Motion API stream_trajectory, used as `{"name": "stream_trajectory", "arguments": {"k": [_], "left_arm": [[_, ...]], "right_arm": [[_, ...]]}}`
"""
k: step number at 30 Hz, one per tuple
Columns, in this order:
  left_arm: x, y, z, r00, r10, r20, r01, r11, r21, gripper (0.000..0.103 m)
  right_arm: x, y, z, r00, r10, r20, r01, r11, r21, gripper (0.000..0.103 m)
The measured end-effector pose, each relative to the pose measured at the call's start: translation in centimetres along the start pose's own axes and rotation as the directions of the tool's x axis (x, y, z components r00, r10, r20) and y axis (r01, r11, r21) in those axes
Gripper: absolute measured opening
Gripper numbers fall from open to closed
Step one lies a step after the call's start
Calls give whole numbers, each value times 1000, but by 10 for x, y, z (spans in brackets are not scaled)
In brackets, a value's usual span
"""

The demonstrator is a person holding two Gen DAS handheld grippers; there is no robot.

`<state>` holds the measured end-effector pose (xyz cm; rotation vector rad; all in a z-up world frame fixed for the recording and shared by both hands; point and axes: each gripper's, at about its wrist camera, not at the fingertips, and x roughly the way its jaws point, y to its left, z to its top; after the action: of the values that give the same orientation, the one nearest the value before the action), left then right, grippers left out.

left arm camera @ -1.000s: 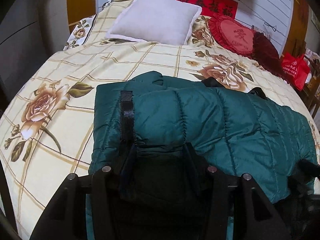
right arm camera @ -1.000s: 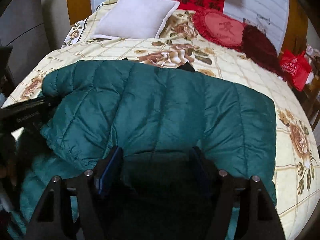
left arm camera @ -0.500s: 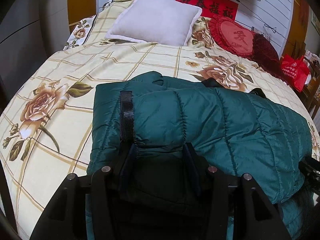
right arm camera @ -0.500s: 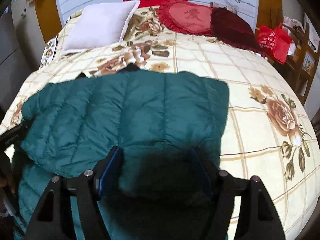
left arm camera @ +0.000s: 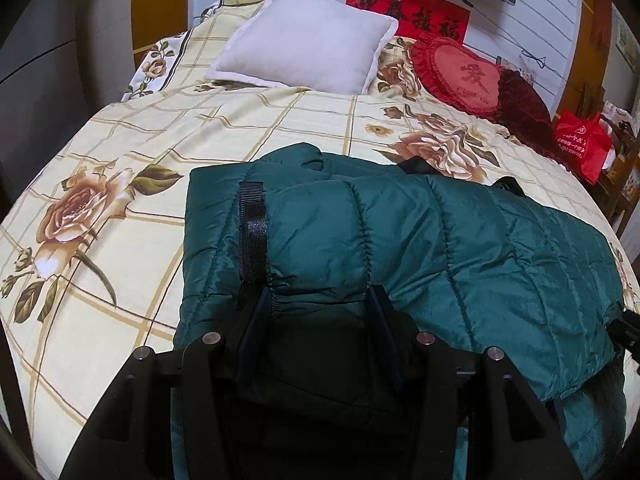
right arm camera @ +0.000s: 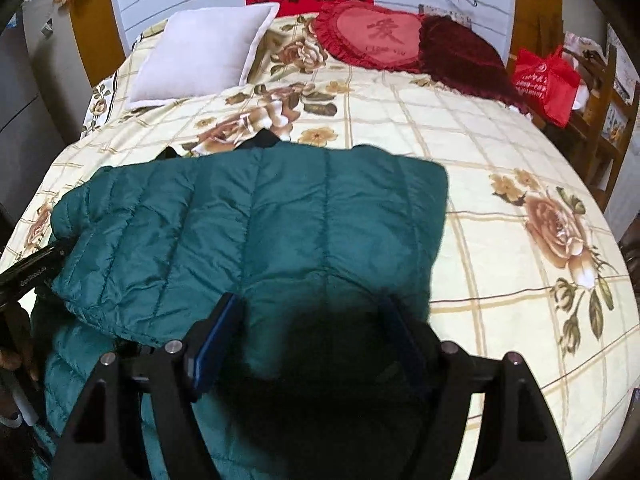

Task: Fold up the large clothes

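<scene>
Jacket (left arm camera: 460,248) bunched btwn both hand-held grippers' jaws, on bed (left arm camera: 120,152).

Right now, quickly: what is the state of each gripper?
Left gripper: closed on the green jacket fold.
Right gripper: jacket between its fingers; grip cannot be told.

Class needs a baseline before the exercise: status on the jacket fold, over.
Left gripper, right gripper: jaws wide, fabric between, grip unclear. Green puffer jacket folded over on floral bedspread. White pillow far off.
</scene>
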<state>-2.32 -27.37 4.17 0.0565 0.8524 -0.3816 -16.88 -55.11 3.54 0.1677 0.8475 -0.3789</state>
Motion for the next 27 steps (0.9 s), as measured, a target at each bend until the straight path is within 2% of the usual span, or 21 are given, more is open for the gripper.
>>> {"name": "stream_trajectory", "arguments": {"k": [4, 7, 10, 14, 17, 19, 22, 25, 27], "left_arm": [[-13, 5, 2, 1000, -28, -9, 28, 999, -39, 67], [-31, 9, 6, 999, -46, 16, 47, 996, -73, 66], [-42, 5, 15, 997, -57, 60, 62, 995, -73, 66], [-24, -9, 21, 999, -37, 6, 37, 998, -53, 67], [1, -18, 18, 999, 20, -39, -20, 1000, -17, 67], [6, -20, 14, 999, 28, -22, -28, 1000, -14, 67], [8, -23, 12, 999, 46, -14, -46, 999, 9, 67], [4, -22, 12, 999, 41, -21, -40, 999, 13, 67], [-1, -19, 12, 999, 33, -24, -33, 999, 6, 67]], "right_arm": [[16, -6, -6, 999, 9, -47, -8, 1000, 18, 78], [8, -6, -4, 999, 24, -32, -23, 1000, 18, 78], [-6, -6, 0, 999, 31, 20, -31, 999, 19, 78], [-4, -2, 9, 999, 38, 27, -39, 999, 31, 78], [12, 6, 11, 1000, 23, -3, -23, 1000, 15, 79], [27, 13, 9, 1000, -5, -28, 5, 1000, -13, 83], [36, 17, 5, 1000, -15, -8, 15, 1000, -27, 89], [28, 17, 6, 1000, -15, -20, 14, 999, -37, 89], [12, 14, 5, 1000, -1, 5, 1, 1000, -26, 89]]}}
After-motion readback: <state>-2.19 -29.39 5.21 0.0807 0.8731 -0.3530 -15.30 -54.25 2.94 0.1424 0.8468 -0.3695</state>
